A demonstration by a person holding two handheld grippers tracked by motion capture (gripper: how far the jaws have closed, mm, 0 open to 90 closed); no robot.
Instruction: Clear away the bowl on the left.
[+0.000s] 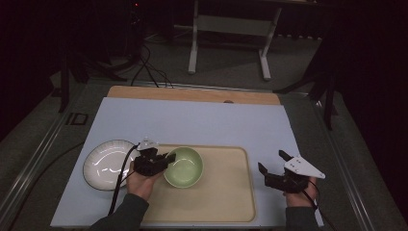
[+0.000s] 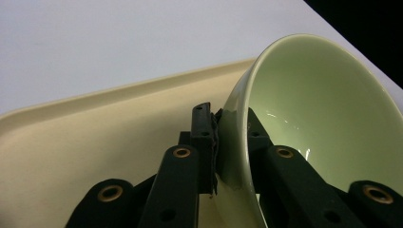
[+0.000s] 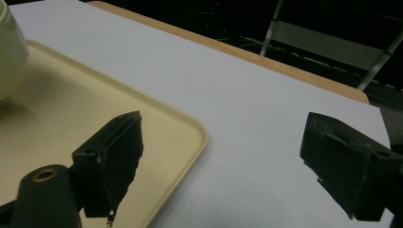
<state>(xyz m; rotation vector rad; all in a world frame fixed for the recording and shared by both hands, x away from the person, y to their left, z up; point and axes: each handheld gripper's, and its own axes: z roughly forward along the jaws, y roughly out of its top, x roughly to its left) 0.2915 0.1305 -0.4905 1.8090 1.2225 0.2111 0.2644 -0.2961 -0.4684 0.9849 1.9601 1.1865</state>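
A pale green bowl (image 1: 184,166) sits on the left part of a cream tray (image 1: 226,192). My left gripper (image 1: 166,158) is shut on the bowl's left rim; in the left gripper view one jaw presses the outside of the green bowl (image 2: 304,123) and the other lies inside it, with the cream tray (image 2: 71,142) beneath. My right gripper (image 1: 272,162) hovers open just off the tray's right edge, nothing between its jaws. In the right gripper view that gripper (image 3: 228,161) spans the tray's corner (image 3: 190,137), and the green bowl (image 3: 9,52) shows at far left.
A white plate with a dark rim (image 1: 105,163) lies on the pale blue mat (image 1: 192,120) left of the tray. A wooden strip (image 1: 192,94) borders the mat's far edge. Cables (image 1: 149,72) and a white frame (image 1: 231,29) stand on the floor beyond.
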